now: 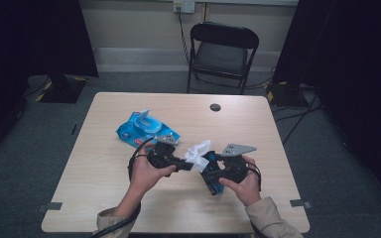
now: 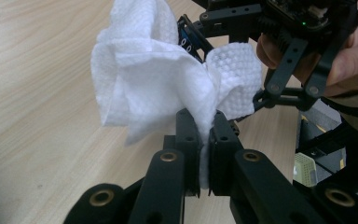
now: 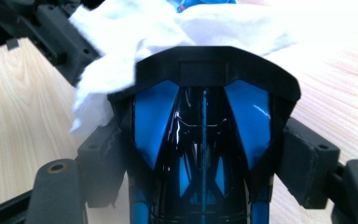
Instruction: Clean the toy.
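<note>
Pinching a white wipe (image 2: 168,70) tight in my left gripper (image 2: 204,140), my right gripper (image 3: 205,154) clamped around a blue-and-black toy car (image 3: 203,140), wipe touching car, blue wipe pack (image 1: 144,128) far left on table (image 1: 104,198).

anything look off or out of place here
Nothing is spilled or damaged. The blue wipes pack lies on the table with its lid flipped up, left open while the wipe rubs the blue and black toy.

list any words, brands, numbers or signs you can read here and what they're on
None can be read.
Blue wipes pack: red and white print, too small and blurred.
Blue and black toy car, held in the right gripper: no lettering shows.
White wipe, pinched in the left gripper: embossed dots only.
</note>
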A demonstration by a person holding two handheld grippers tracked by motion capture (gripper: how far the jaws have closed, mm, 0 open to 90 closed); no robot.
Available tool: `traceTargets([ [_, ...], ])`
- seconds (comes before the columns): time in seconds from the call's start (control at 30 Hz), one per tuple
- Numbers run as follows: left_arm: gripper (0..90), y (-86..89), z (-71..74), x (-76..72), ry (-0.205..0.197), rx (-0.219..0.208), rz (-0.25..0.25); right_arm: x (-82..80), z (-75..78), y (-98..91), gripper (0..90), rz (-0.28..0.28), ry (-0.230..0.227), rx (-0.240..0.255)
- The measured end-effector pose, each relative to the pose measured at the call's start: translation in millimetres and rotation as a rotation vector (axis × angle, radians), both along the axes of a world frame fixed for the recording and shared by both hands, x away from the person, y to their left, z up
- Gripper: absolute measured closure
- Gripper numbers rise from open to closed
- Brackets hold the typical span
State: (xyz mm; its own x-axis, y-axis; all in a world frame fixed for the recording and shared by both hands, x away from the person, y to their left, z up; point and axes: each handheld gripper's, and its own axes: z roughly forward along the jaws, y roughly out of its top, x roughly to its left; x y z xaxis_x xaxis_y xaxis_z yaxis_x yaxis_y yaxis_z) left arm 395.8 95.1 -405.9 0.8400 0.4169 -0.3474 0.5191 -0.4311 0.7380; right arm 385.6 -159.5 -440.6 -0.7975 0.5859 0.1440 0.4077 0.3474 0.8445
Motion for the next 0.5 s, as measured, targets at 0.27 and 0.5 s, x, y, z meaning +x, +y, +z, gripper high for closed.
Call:
traceTargets([
  [0.27, 85.6, 9.7, -1.0, 0.8, 0.007, -0.029, 0.016, 0.2, 2.9, -3.7, 25.5, -0.004, -0.004, 0.017],
  [0.5, 85.6, 27.9, 19.9, 16.7, -0.010, -0.148, 0.121, -4.2, 12.7, -1.9, 25.5, 0.017, -0.024, 0.029],
])
